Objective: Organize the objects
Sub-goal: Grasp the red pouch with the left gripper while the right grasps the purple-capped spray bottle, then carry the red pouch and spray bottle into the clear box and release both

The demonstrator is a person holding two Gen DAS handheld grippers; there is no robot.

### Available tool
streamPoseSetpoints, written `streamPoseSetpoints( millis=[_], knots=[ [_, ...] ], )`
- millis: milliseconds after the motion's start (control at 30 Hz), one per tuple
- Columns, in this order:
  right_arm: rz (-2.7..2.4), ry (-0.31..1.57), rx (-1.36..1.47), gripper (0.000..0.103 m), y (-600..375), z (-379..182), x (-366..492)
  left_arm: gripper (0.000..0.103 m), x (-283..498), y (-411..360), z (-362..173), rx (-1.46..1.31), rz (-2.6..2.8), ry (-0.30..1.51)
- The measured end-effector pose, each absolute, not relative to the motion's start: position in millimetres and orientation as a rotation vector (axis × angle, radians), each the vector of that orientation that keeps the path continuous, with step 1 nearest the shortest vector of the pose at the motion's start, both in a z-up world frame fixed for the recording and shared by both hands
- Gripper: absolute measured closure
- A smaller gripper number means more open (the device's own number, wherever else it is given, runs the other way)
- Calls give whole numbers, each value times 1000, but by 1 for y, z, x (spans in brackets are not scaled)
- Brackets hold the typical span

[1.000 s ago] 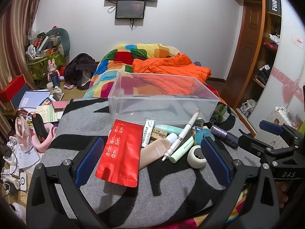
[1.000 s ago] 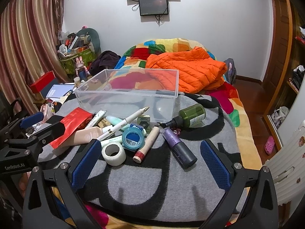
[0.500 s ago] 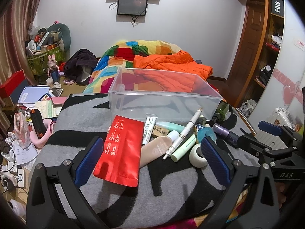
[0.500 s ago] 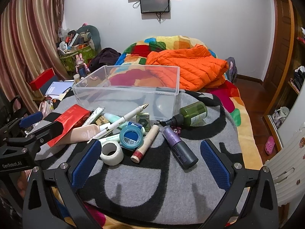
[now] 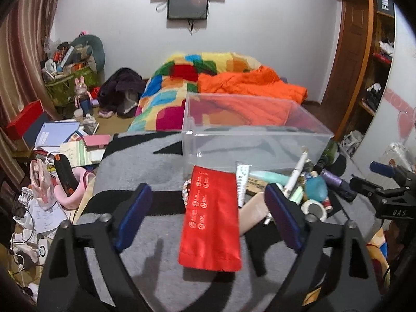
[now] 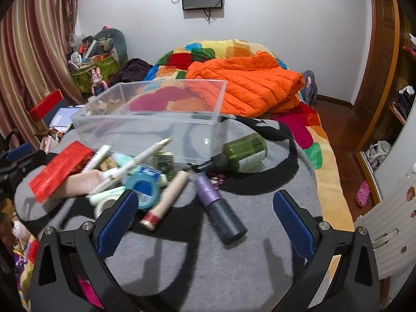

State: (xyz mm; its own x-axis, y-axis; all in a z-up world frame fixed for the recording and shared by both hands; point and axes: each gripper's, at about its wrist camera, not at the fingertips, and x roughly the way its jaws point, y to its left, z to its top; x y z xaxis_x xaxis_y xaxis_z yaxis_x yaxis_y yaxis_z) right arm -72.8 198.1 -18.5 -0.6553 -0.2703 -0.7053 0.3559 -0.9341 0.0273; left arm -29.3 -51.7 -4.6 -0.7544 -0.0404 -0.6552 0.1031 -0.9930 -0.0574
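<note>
My left gripper (image 5: 208, 208): jaws apart, just been narrowing, red pouch (image 5: 212, 218) lies flat between them, untouched, just in front of the clear bin (image 5: 257, 135). My right gripper (image 6: 205, 221): jaws wide apart, purple bottle (image 6: 218, 208) between them, untouched, in front of the bin.

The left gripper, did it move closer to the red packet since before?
Yes. The left gripper has come forward: the red packet now lies between its fingers, and the clear box looks nearer. Its jaws have just been closing.
</note>
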Motion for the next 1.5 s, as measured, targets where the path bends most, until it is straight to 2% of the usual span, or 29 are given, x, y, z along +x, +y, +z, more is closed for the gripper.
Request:
streamPoseSetpoints(
  millis=[167, 467, 600, 833, 900, 1233, 1500],
  knots=[
    [-2548, 171, 1130, 3, 206, -33, -89, 16, -56, -55, -11, 1182, -2863, 107],
    [-2481, 200, 1204, 32, 208, -57, -108, 16, -100, -58, -31, 1403, -2823, 66],
    [-2449, 217, 1232, 51, 206, -64, -110, 24, -108, -58, -42, 1473, -2797, 70],
    [-2443, 183, 1230, 70, 209, -66, -104, 43, -100, -58, -51, 1471, -2818, 72],
    [-2449, 184, 1222, 78, 209, -65, -101, 45, -97, -56, -50, 1463, -2822, 50],
    [-2464, 167, 1184, 80, 214, -52, -79, 46, -74, -65, -38, 1400, -2842, 116],
    [-2483, 130, 1065, 80, 212, -18, -67, 46, -61, -75, 1, 1234, -2896, 197]
  ],
)
